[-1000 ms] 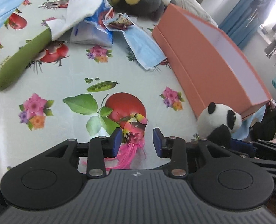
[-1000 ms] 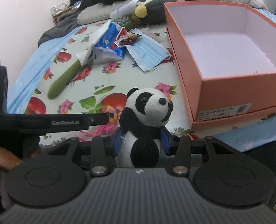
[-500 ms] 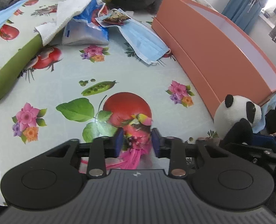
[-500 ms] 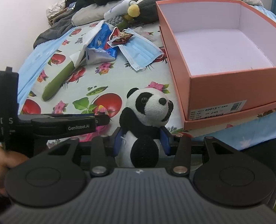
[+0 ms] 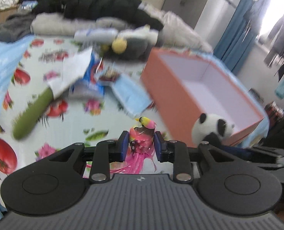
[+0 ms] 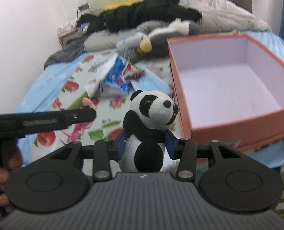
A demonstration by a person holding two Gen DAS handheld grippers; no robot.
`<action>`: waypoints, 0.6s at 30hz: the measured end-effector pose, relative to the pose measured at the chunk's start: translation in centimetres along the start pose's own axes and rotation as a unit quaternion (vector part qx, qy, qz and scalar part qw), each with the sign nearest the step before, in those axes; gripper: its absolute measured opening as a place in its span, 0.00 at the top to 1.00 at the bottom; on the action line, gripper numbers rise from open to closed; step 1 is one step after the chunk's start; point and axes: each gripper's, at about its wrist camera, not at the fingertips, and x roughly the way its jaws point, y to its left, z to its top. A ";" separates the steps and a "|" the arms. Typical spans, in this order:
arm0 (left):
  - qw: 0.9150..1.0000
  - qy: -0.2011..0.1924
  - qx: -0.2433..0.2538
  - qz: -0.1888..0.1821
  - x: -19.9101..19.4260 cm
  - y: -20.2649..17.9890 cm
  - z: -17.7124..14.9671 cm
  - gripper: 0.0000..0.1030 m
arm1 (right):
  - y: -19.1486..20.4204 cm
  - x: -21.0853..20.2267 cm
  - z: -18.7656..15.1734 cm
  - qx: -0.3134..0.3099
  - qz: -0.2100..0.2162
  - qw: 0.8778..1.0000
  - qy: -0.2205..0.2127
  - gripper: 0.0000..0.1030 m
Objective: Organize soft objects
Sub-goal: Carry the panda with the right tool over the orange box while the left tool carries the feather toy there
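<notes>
Each camera sits just behind its own claw and looks forward and down along the fingers. The left view faces across the patterned cloth (image 5: 69, 126) toward the box (image 5: 172, 94) at the right, and it is blurred. The right view faces the box (image 6: 182, 95) head-on from closer. Both share the cloth, the box, the panda (image 5: 213, 128) (image 6: 151, 115) and the clothes pile (image 5: 96, 7) (image 6: 145, 17); the left claw (image 6: 88, 115) shows in the right view.

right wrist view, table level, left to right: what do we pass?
Left gripper's arm → blue packet → panda plush held in the right gripper → orange box.
</notes>
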 end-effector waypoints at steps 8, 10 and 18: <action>0.997 -0.056 0.004 -0.046 -4.4 -3.2 4.4 0.68 | -1.1 -2.5 3.5 -0.002 -0.016 0.998 -0.057 0.55; 0.997 -0.057 0.010 -0.058 -4.2 -4.2 5.3 0.68 | -1.7 -2.9 4.2 -0.001 -0.025 0.997 -0.067 0.55; 0.993 -0.032 0.034 -0.108 -0.2 -8.4 8.5 0.68 | -6.7 -3.0 6.5 0.014 -0.073 0.994 -0.079 0.55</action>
